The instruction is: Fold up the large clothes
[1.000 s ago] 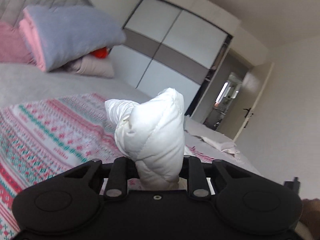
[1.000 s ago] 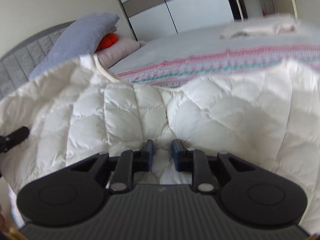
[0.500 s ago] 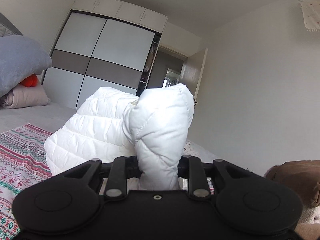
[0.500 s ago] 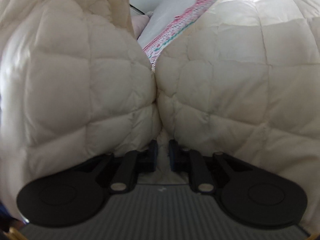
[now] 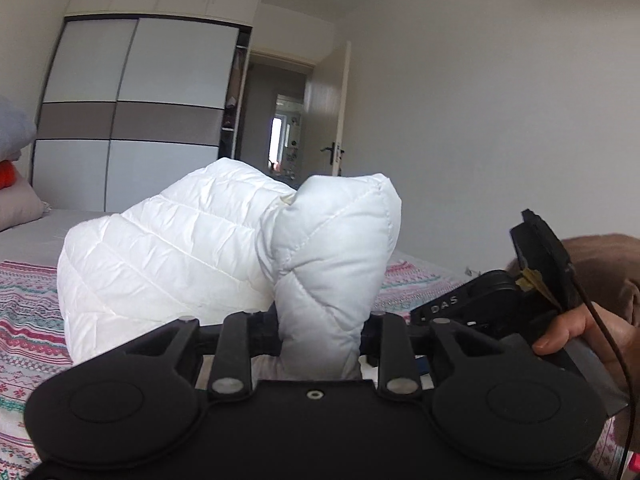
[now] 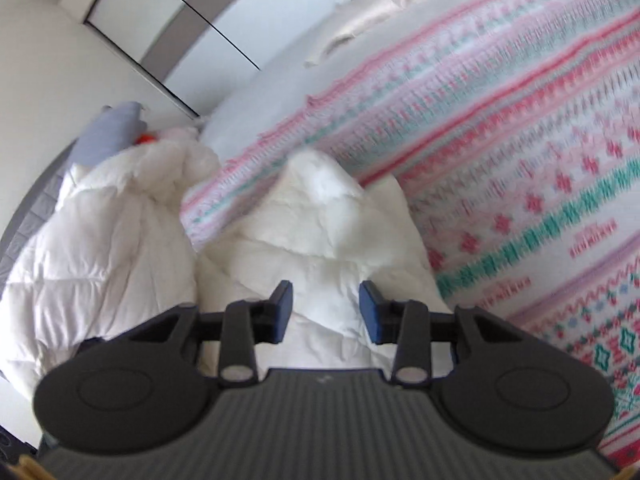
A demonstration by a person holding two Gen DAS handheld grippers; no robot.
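Note:
A white quilted puffer jacket [image 5: 168,248] lies bunched on a bed with a patterned pink and green blanket [image 5: 24,304]. My left gripper [image 5: 320,332] is shut on a thick fold of the jacket, which stands up between the jaws. In the right wrist view the jacket [image 6: 312,240] lies on the blanket [image 6: 520,160] below my right gripper [image 6: 325,312], whose jaws are open with the fabric between them, not pinched. The right gripper's body also shows in the left wrist view [image 5: 500,300], held by a hand at the right.
A white and grey wardrobe [image 5: 132,120] stands behind the bed, with an open doorway [image 5: 280,136] to its right. Pillows [image 6: 108,136] lie at the bed's head. A brown cushion [image 5: 600,264] sits at the right. A white cloth [image 6: 376,16] lies far on the bed.
My right gripper has opened and let go of the jacket, which has dropped onto the blanket. My left gripper still holds its fold and has swung right toward the door.

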